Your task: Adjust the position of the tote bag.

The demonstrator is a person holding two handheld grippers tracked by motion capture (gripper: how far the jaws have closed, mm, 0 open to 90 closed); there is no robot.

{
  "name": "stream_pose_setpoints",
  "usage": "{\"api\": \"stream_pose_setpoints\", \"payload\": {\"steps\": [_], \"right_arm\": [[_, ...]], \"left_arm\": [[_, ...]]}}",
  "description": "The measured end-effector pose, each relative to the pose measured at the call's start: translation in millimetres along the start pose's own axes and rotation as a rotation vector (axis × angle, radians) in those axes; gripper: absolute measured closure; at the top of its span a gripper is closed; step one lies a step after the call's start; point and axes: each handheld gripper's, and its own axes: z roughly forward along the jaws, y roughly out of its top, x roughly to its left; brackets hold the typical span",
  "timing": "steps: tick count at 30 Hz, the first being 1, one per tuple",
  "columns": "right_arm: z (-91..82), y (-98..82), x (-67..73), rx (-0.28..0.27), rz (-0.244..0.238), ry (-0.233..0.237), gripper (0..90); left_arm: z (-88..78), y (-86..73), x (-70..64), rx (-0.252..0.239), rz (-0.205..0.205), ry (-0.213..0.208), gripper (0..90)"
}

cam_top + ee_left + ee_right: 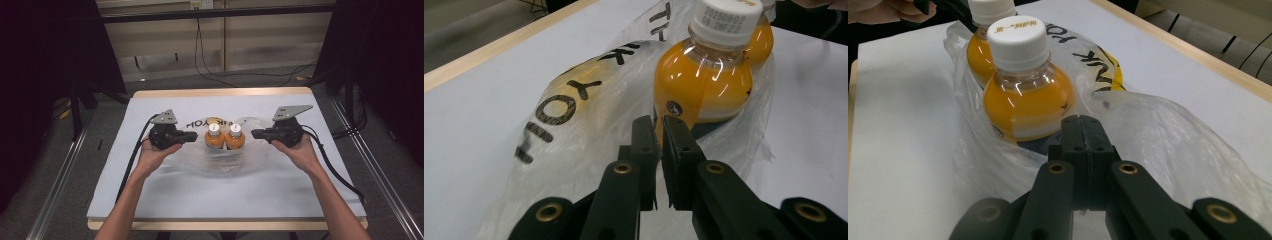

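Table covered in a pale grey-white sheet (pixel 150 190), wooden edge showing at the far side. Near its middle lies a thin clear plastic bag with black lettering (pixel 235 157), and two small round bottles of orange juice with white screw caps stand upright inside it, touching side by side: one toward my left (pixel 214 136), one toward my right (pixel 235 136). My left gripper (pixel 192 136) sits just beside the left bottle, held in my left hand (pixel 152 152); in the left gripper view its jaws are nearly together with a thin slit between them, tips at the bag film in front of the bottle (pixel 704 80), and I cannot tell for sure whether film is caught. My right gripper (pixel 256 133), in my right hand (pixel 295 150), points in from the other side; in the right gripper view its jaws are pressed fully together, clenched at the crumpled bag (pixel 1168 130) just below the nearer bottle (pixel 1028 95). Black cables trail off both grippers toward me.
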Motion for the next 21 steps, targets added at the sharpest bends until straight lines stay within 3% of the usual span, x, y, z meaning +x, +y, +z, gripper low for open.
{"api": "stream_pose_setpoints", "payload": {"steps": [8,14,20,21], "right_arm": [[16.1,2.9,0.8,0.058,-0.027,0.022,90.0],[27.8,-1.3,-0.4,0.126,-0.019,0.014,90.0],[44.2,-8.5,-2.4,0.192,-0.031,0.013,90.0],[47.2,-9.7,-2.3,0.204,-0.032,0.015,90.0]], "left_arm": [[22.9,-1.9,-5.1,0.077,0.011,0.004,84.9],[34.9,-7.7,-10.5,0.188,0.092,0.029,85.0],[46.9,-13.5,-9.3,0.234,0.097,0.042,85.0],[48.2,-13.9,-8.5,0.247,0.115,0.039,84.8]]}}
